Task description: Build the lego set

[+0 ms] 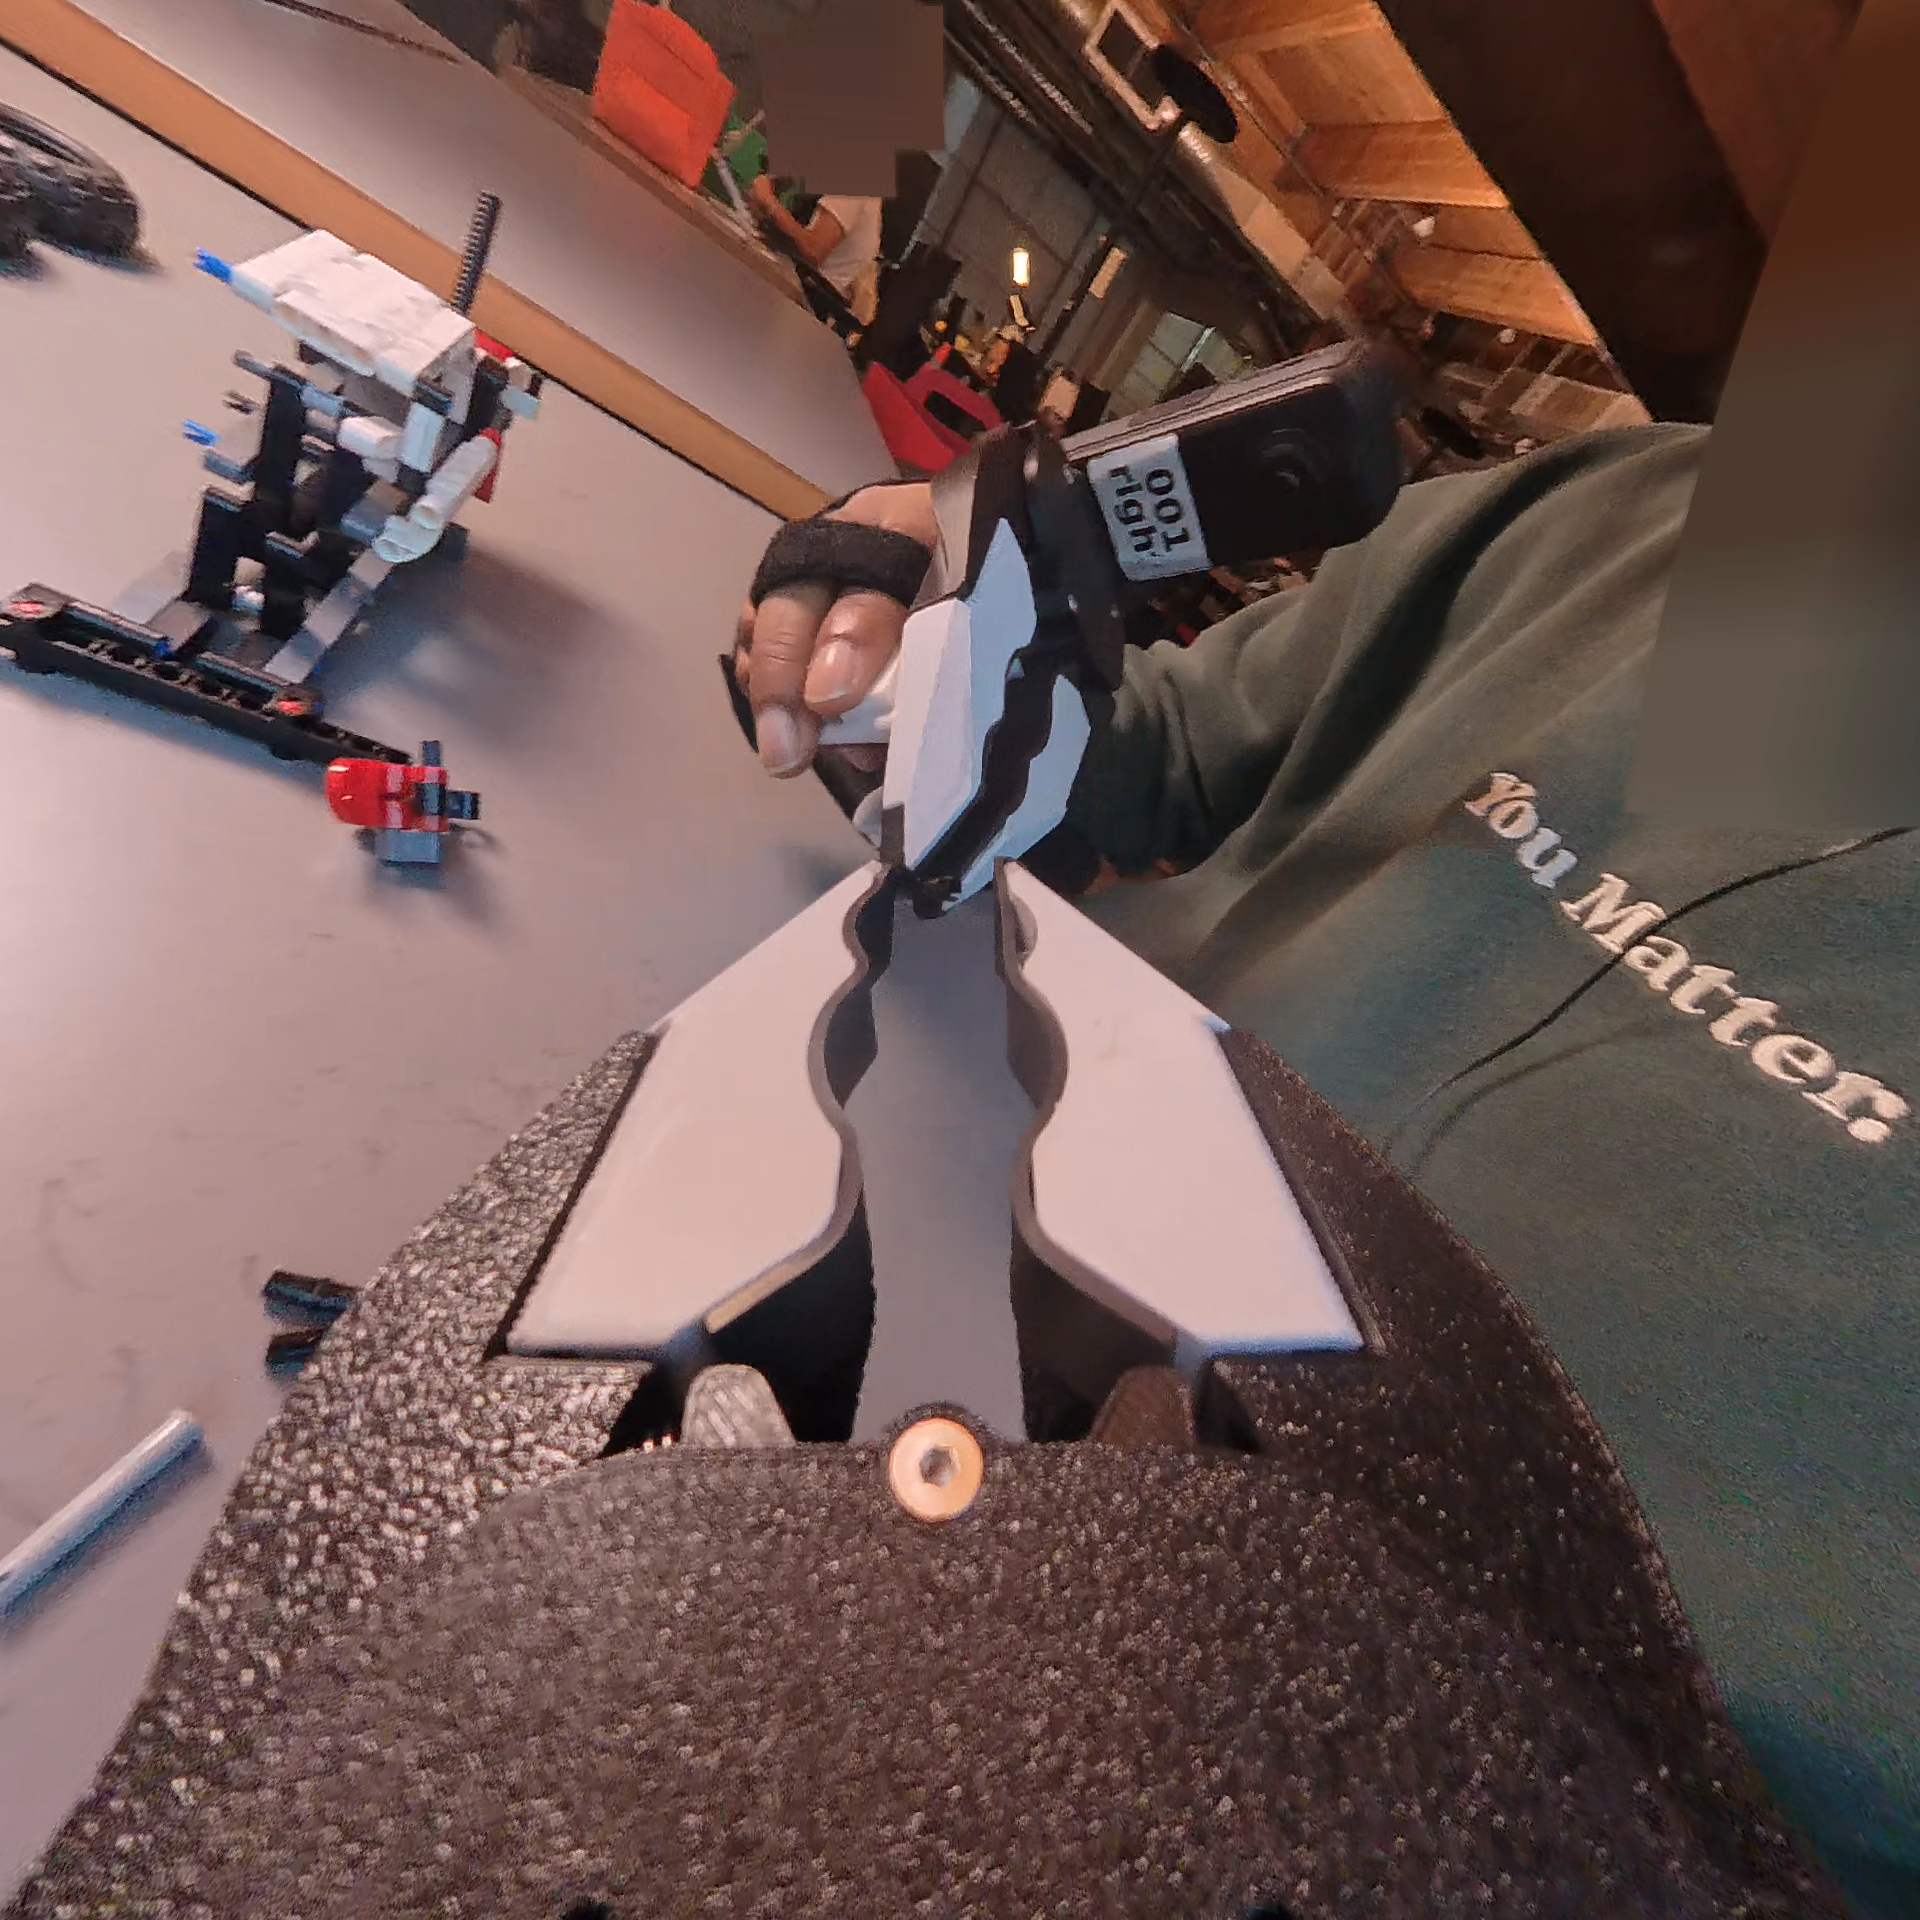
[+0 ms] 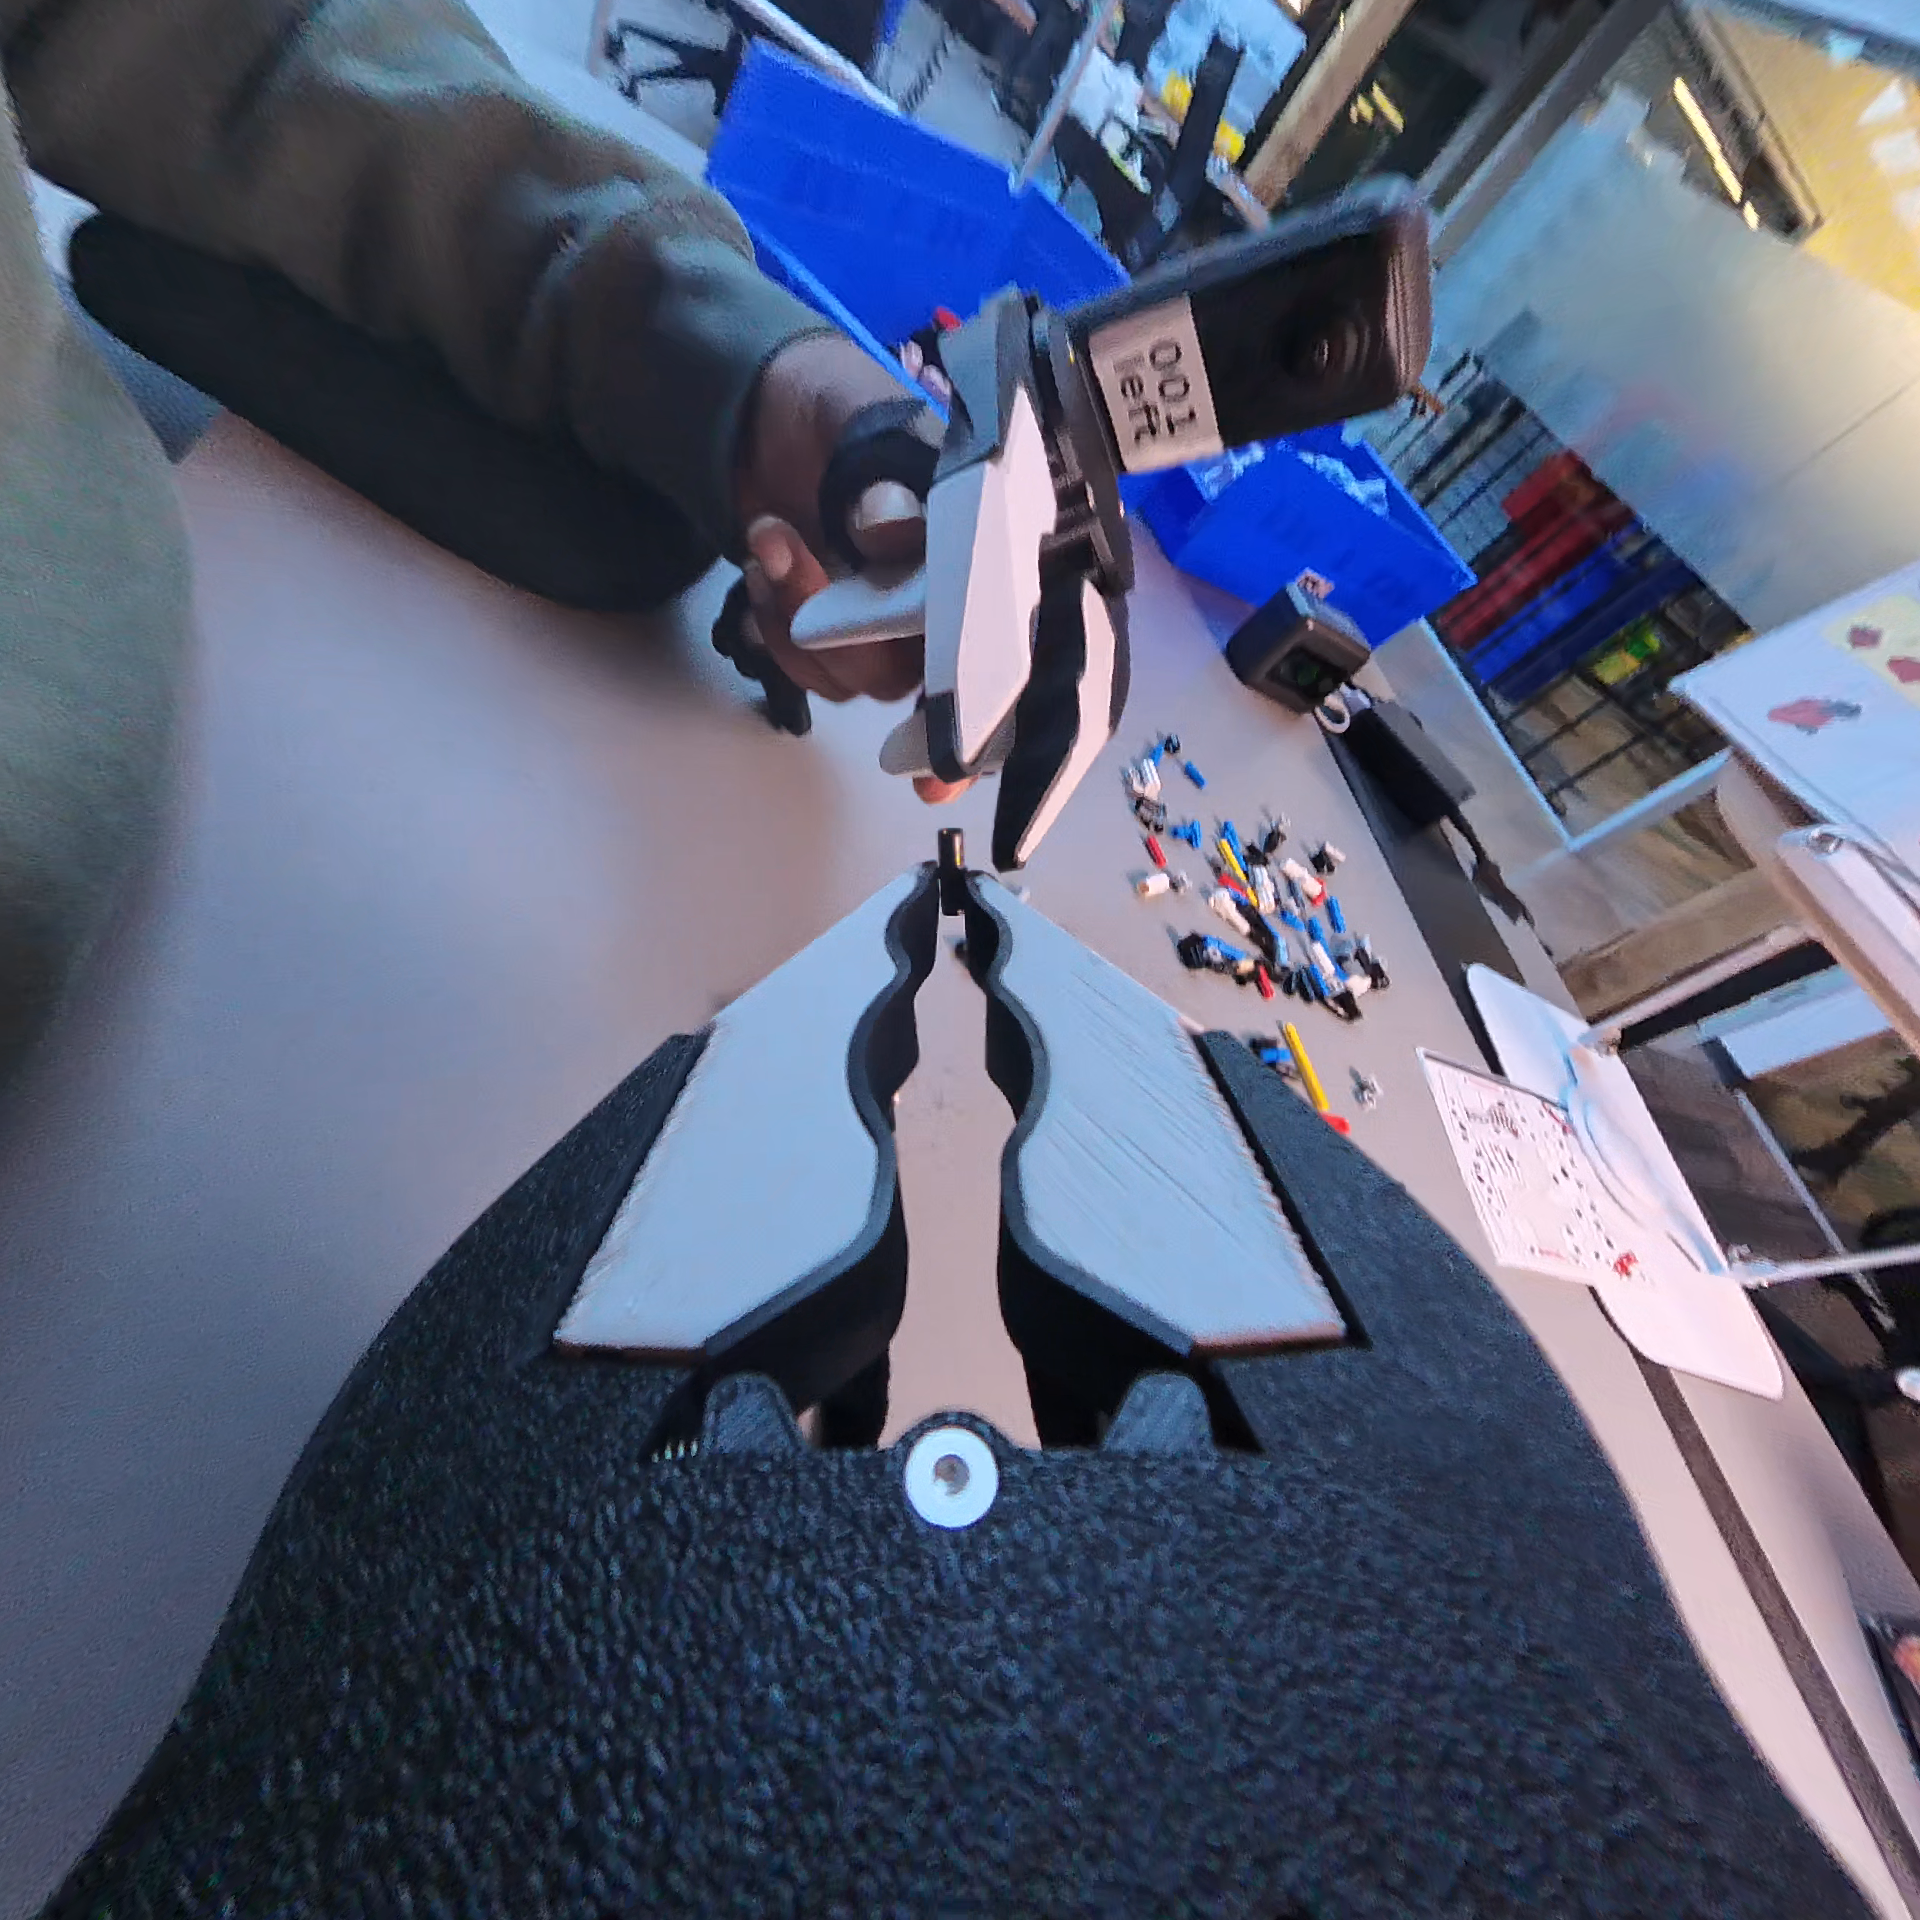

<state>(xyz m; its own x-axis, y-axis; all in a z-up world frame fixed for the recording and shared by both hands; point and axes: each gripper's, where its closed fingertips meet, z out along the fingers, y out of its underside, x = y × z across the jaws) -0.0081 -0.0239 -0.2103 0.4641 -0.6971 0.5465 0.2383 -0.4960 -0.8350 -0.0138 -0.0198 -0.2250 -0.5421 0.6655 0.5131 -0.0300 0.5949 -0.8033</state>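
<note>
We hold both tongs tip to tip above the counter (image 1: 260, 1039). Right tongs (image 2: 951, 883) pinch a small black peg (image 2: 950, 857). Left tongs (image 1: 940, 878) are spread, empty. The half-built model (image 1: 312, 468) stands well apart; loose pieces (image 2: 1257, 914) lie scattered near an instruction sheet (image 2: 1538, 1174).
</note>
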